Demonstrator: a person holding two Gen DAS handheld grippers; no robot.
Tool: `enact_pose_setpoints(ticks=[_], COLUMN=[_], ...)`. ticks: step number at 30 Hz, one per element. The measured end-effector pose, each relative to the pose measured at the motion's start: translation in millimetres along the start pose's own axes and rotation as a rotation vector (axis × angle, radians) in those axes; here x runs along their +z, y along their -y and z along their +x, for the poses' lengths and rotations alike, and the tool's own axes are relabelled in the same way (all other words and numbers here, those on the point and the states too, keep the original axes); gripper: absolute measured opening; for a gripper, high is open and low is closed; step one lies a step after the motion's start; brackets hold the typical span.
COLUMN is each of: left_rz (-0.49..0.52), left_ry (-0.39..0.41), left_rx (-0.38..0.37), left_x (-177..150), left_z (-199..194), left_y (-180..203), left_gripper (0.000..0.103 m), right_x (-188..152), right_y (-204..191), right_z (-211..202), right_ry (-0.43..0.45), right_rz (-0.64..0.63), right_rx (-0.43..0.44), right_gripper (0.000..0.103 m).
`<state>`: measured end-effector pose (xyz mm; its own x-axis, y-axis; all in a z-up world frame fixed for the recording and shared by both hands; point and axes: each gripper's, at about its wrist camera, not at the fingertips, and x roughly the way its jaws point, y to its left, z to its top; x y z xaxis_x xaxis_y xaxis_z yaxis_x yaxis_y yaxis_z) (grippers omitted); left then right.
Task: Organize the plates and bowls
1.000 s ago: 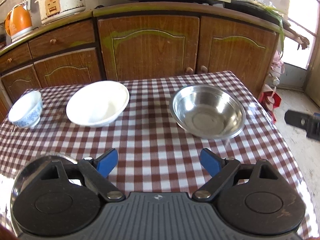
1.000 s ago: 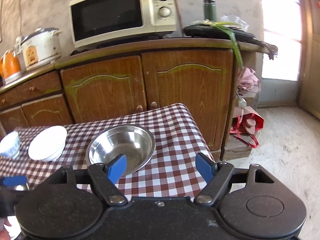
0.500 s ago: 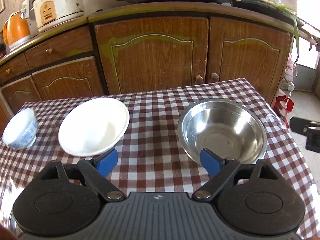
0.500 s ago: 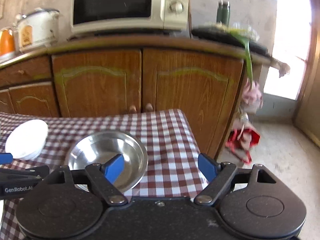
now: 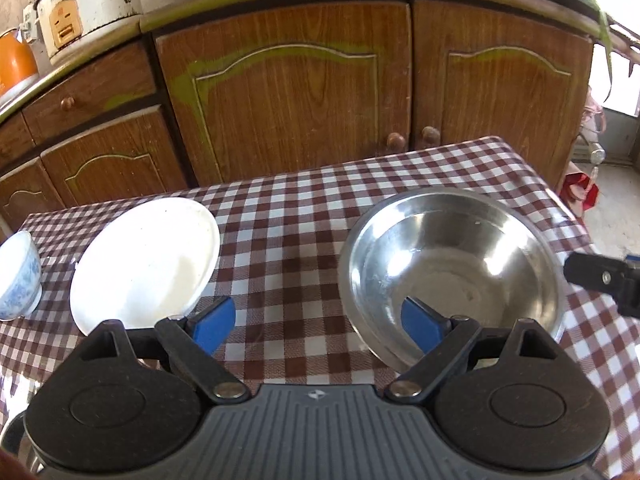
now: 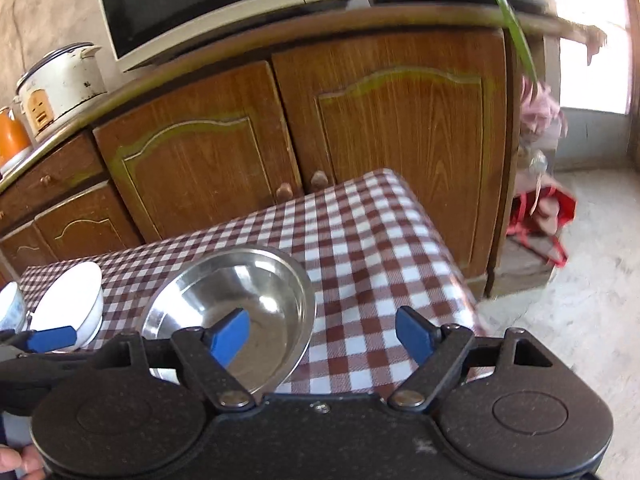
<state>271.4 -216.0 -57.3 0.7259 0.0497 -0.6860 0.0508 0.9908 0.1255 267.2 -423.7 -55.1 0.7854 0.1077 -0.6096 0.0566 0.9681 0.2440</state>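
Bowls number three on the checked tablecloth (image 5: 304, 216): from the left, one small blue-patterned bowl (image 5: 18, 276) at the table edge, one wide white bowl (image 5: 148, 260) just beside it, and one steel bowl (image 5: 452, 276) well apart to the right. Behind the table stand wooden cabinets (image 5: 296, 92), with a white rice cooker (image 5: 88, 4) on top. The left gripper (image 5: 316, 326) has its blue tongs wide apart, with only cloth between them; one tip overlaps the white bowl's rim, the other the steel bowl. The right gripper (image 6: 324, 336) is also spread wide, one finger over the steel bowl, holding nothing. Only the right view shows a microwave (image 6: 212, 4) and a red bag (image 6: 540, 220) on the floor.
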Motion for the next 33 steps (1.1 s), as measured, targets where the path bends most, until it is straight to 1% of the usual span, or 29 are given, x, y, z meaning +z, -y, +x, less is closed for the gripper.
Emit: enact_pose_setpoints(ticks=[3,7,10,15,17,18,19,20,21,22,23,24,25,26,28,29,31,33], left_rz=[-0.001,0.006,0.026,0.018,0.006,-0.006,-0.018,-0.028,-0.041,-0.049,-0.05,-0.043,-0.016,0.015,0.047,0.032,-0.002,0.01], left_ry=[-0.01,-0.002,-0.001,-0.006,-0.015,-0.023,-0.03,-0.032,-0.033,-0.033,-0.029,-0.027,-0.023,-0.016,-0.002,-0.002,-0.007,0.006], left_rx=[0.009,0.018,0.015,0.01,0.003,-0.007,-0.023,-0.04,-0.061,-0.093,-0.129,-0.162,-0.183,-0.168,-0.168,-0.173,-0.192,-0.188], left_x=[1,6,8,10,11,11,12,13,13,14,13,13,13,12,8,7,5,3], left_z=[11,20,28,42,48,51,54,56,58,60,60,59,57,54,50,47,41,32], left_y=[-2,-1,2,1,-1,-2,-3,-5,-6,-6,-5,-3,2,8,12,11,6,6], left_gripper=[0.093,0.093,0.093,0.093,0.091,0.091,0.089,0.085,0.081,0.071,0.053,0.043,0.029,0.029,0.027,0.026,0.024,0.025], right_x=[-4,-9,-12,-20,-24,-25,-26,-27,-28,-28,-28,-28,-27,-27,-29,-29,-27,-25], right_y=[1,0,-5,-12,-14,-13,-13,-12,-12,-12,-12,-12,-12,-13,-18,-17,-13,-16], right_z=[10,20,28,47,52,55,57,58,59,60,59,59,59,59,58,57,54,50], right_ry=[-0.015,-0.017,-0.023,-0.057,-0.057,-0.06,-0.062,-0.056,-0.053,-0.056,-0.052,-0.053,-0.059,-0.057,-0.04,-0.037,-0.039,-0.034], right_rz=[0.007,0.012,-0.014,-0.05,-0.059,-0.056,-0.051,-0.045,-0.04,-0.041,-0.039,-0.029,-0.012,-0.007,-0.039,-0.034,-0.011,-0.041], right_rx=[-0.005,-0.012,-0.03,-0.054,-0.065,-0.06,-0.05,-0.043,-0.035,-0.027,-0.007,0.023,0.059,0.062,0.023,0.018,0.041,0.022], right_gripper=[0.094,0.094,0.094,0.094,0.091,0.088,0.079,0.073,0.063,0.056,0.05,0.032,0.026,0.026,0.027,0.027,0.026,0.026])
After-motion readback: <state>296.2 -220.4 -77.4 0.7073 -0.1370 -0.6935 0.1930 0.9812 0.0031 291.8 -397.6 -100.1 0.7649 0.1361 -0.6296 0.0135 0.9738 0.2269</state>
